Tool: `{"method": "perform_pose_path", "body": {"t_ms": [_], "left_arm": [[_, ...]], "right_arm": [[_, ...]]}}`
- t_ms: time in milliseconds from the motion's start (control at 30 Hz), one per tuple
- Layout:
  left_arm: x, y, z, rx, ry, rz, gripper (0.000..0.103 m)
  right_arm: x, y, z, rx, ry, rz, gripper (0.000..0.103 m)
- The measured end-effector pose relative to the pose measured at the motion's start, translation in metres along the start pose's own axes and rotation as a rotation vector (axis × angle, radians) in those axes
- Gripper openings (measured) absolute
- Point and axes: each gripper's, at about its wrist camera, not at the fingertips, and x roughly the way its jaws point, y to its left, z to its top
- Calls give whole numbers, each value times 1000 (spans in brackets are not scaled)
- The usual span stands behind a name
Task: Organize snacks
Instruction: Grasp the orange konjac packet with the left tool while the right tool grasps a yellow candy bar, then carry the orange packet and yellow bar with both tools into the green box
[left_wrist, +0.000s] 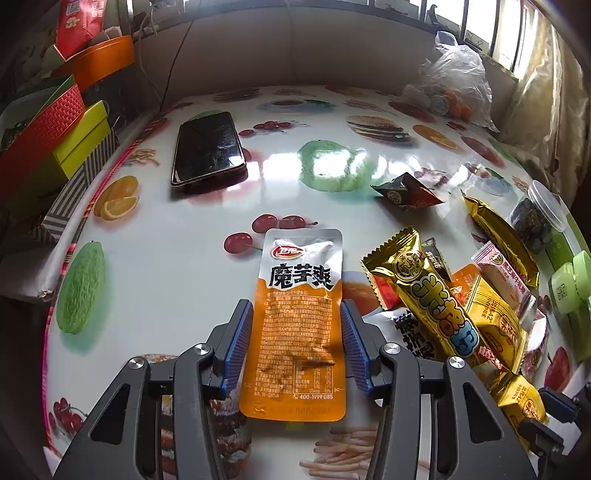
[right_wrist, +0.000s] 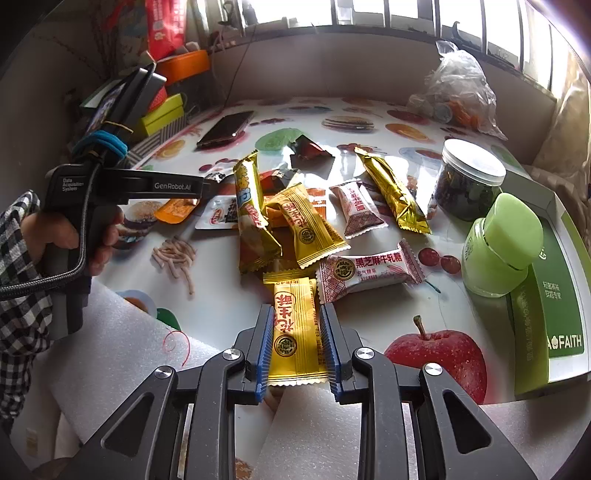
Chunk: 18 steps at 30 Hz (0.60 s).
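Left gripper (left_wrist: 297, 317) set around an orange and silver sachet (left_wrist: 295, 325), blue pads (left_wrist: 236, 347) just beside its two long edges, touching or nearly so; a true squeeze cannot be told from this view. Sachet flat over the fruit-print table (left_wrist: 166, 266), silver end pointing away. To its right, a heap of snacks: a long gold bar (left_wrist: 424, 295) tilted across the pile, a yellow candy (left_wrist: 491, 310) against it, a pink-and-white candy (left_wrist: 506, 277) behind. Farther off, a dark triangular packet (left_wrist: 406, 194) alone, near a green apple print. Black phone (left_wrist: 208, 149) face up, well apart toward the far left. Clear bag (left_wrist: 454, 85) at the far right corner.

Right gripper (right_wrist: 297, 345) closed on a yellow peanut candy (right_wrist: 297, 332), pads pressed against both long sides, wrapper standing between them above white foam (right_wrist: 314, 435). Just beyond, a pink-and-white candy (right_wrist: 369, 269) lying crosswise, then more yellow and gold wrappers piled together. Clear jar (right_wrist: 467, 181) with a white lid at the right, upright, dark contents inside. Green bottle (right_wrist: 498, 247) nearer, beside a green box (right_wrist: 554, 295). Left hand (right_wrist: 70, 240) in a checked sleeve at the left edge, gripping the other tool's handle.
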Motion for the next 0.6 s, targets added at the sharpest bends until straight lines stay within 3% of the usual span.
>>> {"method": "perform_pose_path", "body": {"t_ms": [600], "left_arm": [[-31,-9,-6,1,-43,-4,43]], "right_arm": [[-19,-15,2,48,-72,0,22]]}}
